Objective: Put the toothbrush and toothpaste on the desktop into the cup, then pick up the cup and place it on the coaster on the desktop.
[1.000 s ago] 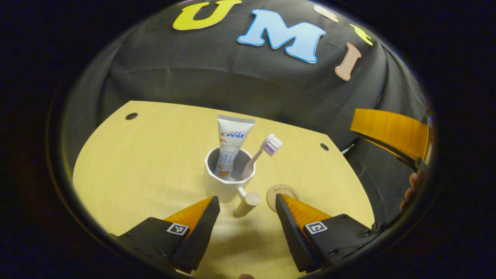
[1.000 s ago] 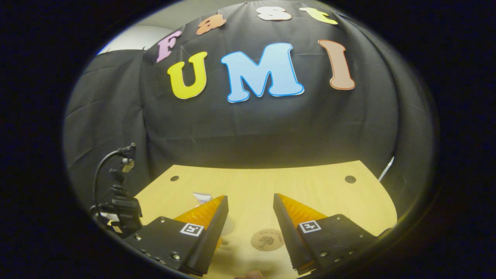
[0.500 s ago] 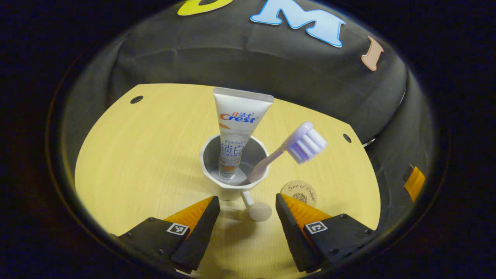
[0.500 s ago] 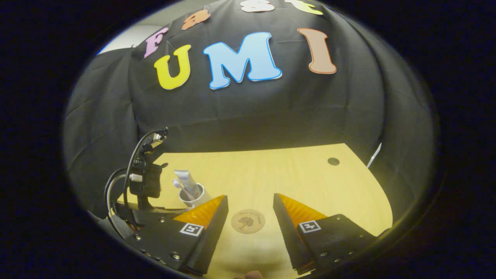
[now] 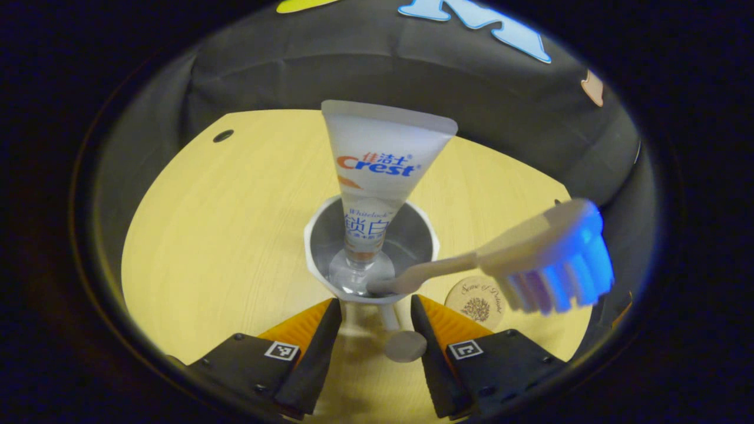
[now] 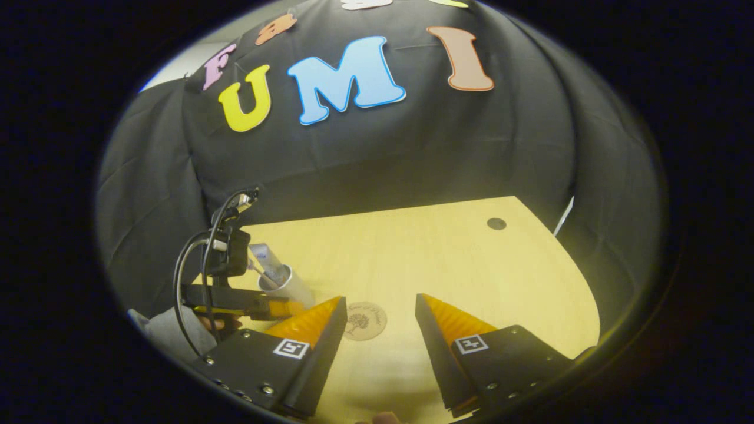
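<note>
Left gripper (image 5: 375, 309) low over the tabletop (image 5: 224, 235), jaws apart on either side of the cup's handle (image 5: 400, 335), near it but contact not clear. Cup (image 5: 371, 259) standing just ahead of the fingertips, white outside, grey inside. Toothpaste (image 5: 380, 176) upright in the cup, cap end down, flat end up. Toothbrush (image 5: 500, 259) also in the cup, leaning to the right over the rim, bristle head close to the camera and blurred. Coaster (image 5: 476, 301) flat on the tabletop, just right of the cup, not touching it.

In the right gripper view, right gripper (image 6: 377, 306) above the tabletop, jaws apart, holding nothing. Coaster between and beyond the fingertips. Cup with left gripper at the left.
</note>
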